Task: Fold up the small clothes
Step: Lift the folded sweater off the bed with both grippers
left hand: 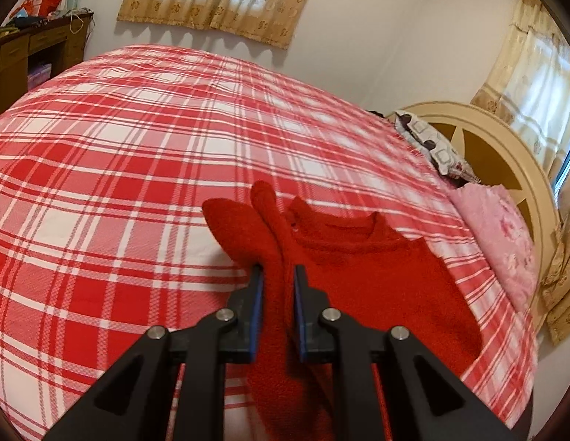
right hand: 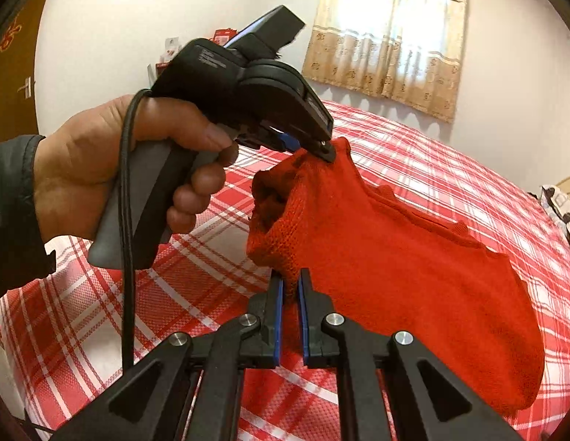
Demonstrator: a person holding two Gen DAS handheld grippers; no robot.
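Left wrist view shows the left hand-held gripper (left hand: pixel 278 275) clamped on a red knit sweater's (left hand: pixel 376 268) sleeve at 6 o'clock, the right hand-held gripper (right hand: pixel 291 279) pinching its edge, the sweater draped over the plaid bed (left hand: pixel 119 169).

The red sweater (left hand: pixel 376 268) runs off the bottom edge of the left wrist view, so its hem is cut off there. In the right wrist view the left gripper (right hand: pixel 327 150) hides its own fingertips in the knit, and the person's sleeve (right hand: pixel 13 213) gets clipped at the left edge.
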